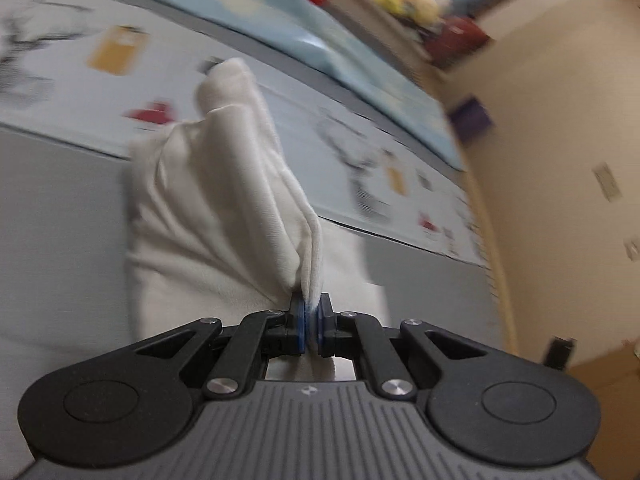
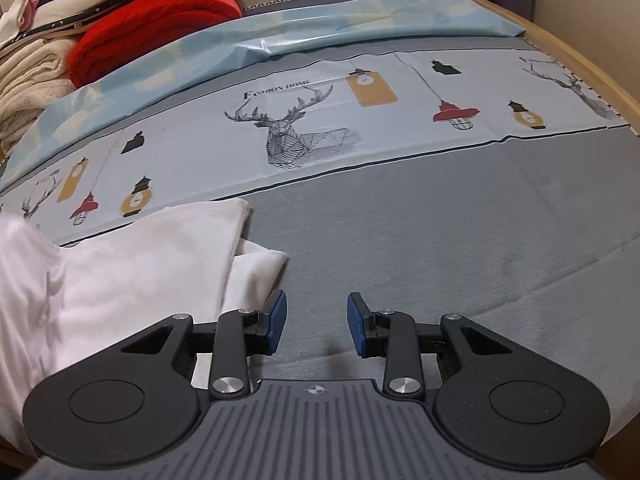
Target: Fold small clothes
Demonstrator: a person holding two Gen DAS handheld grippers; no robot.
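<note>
While pinched by its doubled edge in the left gripper (image 1: 311,312), white garment (image 1: 208,216) trails limp onto surface (image 2: 440,240) | soft, light, best held by hems | right gripper (image 2: 317,322) spread apart, holding nothing

A garment (image 2: 132,264) lies on the near left part of a table (image 2: 440,240), folded over on itself, with a lower layer poking out to the right from under the upper one. The right gripper (image 2: 316,320) hovers just right of that edge, over bare cloth. At the left, the left gripper (image 1: 311,312) pinches a gathered edge of the garment, lifting it off the table. A printed strip (image 2: 360,120) crosses the table behind the garment; a pile of folded clothes (image 2: 100,32) sits at the far left corner.
</note>
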